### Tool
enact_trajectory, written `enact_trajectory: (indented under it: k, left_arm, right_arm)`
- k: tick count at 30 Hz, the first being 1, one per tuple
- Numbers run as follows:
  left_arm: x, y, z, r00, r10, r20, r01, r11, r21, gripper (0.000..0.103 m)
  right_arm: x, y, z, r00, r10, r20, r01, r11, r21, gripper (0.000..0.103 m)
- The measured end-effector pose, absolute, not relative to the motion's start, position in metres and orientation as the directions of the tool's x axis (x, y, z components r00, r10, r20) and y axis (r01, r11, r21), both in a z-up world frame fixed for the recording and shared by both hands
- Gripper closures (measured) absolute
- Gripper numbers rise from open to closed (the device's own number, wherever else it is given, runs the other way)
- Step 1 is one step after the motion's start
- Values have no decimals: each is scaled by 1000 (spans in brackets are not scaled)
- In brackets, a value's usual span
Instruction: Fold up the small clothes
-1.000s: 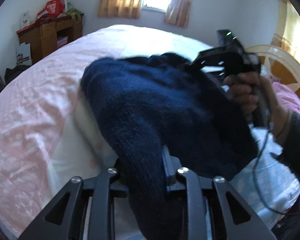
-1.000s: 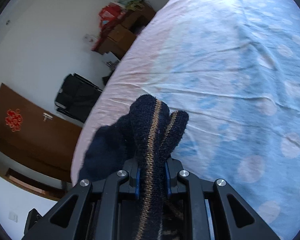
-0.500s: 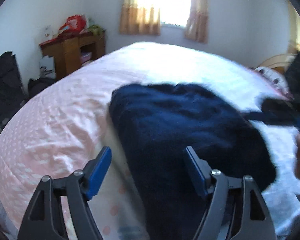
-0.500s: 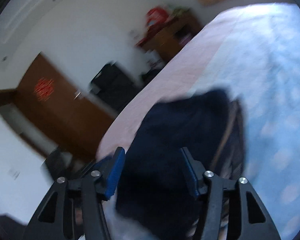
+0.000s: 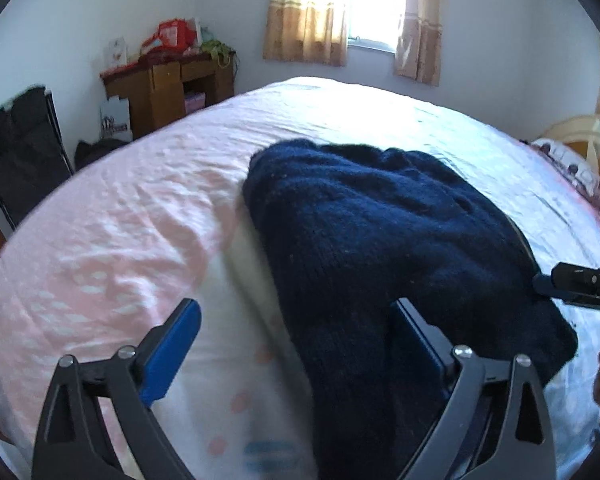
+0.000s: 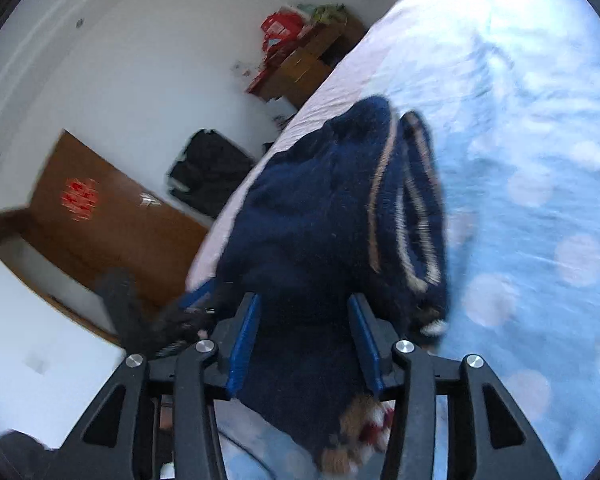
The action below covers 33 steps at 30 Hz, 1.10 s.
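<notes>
A dark navy knit sweater lies bunched on the bed. In the right wrist view the sweater shows tan stripes along one edge. My left gripper is open just above its near end, the right finger over the knit. My right gripper is open, its blue pads on either side of the sweater's near part. The right gripper's tip also shows in the left wrist view beside the sweater's right edge.
The bed has a pink and pale blue dotted sheet. A wooden desk with clutter, a black folding chair and a window stand beyond it. A cream headboard is at the right. A brown door is at the left.
Both grippers were shut on the sweater a second ago; they have opened and let it drop onto the bed. Both have pulled back a little.
</notes>
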<state>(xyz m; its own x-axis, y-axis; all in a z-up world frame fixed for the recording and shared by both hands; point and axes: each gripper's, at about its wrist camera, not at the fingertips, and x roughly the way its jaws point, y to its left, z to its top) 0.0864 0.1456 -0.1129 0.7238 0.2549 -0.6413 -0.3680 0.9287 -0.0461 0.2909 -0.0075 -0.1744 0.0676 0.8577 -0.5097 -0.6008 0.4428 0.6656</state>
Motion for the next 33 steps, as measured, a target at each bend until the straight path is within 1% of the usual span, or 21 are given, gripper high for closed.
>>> enact_trajectory:
  k: [2,4,7,9,12,14,15,17,22,27,33]
  left_arm:
    - [76,140,-98,745,259,-615,-357,933,-40,5]
    - [69,135,-86,767,252,-590,-344,938,-45,5]
    - [58,124,-65,790,286,-542,-345,939,-8,4]
    - [52,120,-52,803,302,-514,-349,937,6,4]
    - [41,115,-34,830,302,-468,-344,939,-4,3]
    - [38,114,-29,841,299,-451,-341,940,-11,2]
    - [36,113,-26,844,299,-445,-339,941,-12,2]
    - [36,110,-23,849,294,-439,-334,943,-13,2]
    - [35,106,-20,854,291,-432,-325,946,-6,2]
    - [34,104,-19,855,290,-431,-325,946,-9,2]
    - [34,103,-19,856,290,-428,-328,945,-14,2]
  right_arm:
    - [282,-13,-165,111,847,-519,-611,470,637,55]
    - [268,-16,-148,219,789,-575,-628,565,536,53]
    - [249,-23,-123,380,703,-601,-633,672,385,53]
    - [233,-34,-106,457,665,-591,-634,709,308,53]
    - [208,-43,-75,554,633,-541,-638,740,212,53]
    - [195,-48,-60,598,619,-510,-638,752,166,45]
    - [187,-51,-52,620,614,-489,-637,757,143,43]
    - [180,-47,-40,644,608,-465,-636,763,117,41]
    - [165,-46,-24,660,611,-438,-643,760,91,41]
    - [159,-43,-22,669,609,-427,-642,762,82,41]
    - [156,-39,-28,674,598,-435,-636,768,71,41]
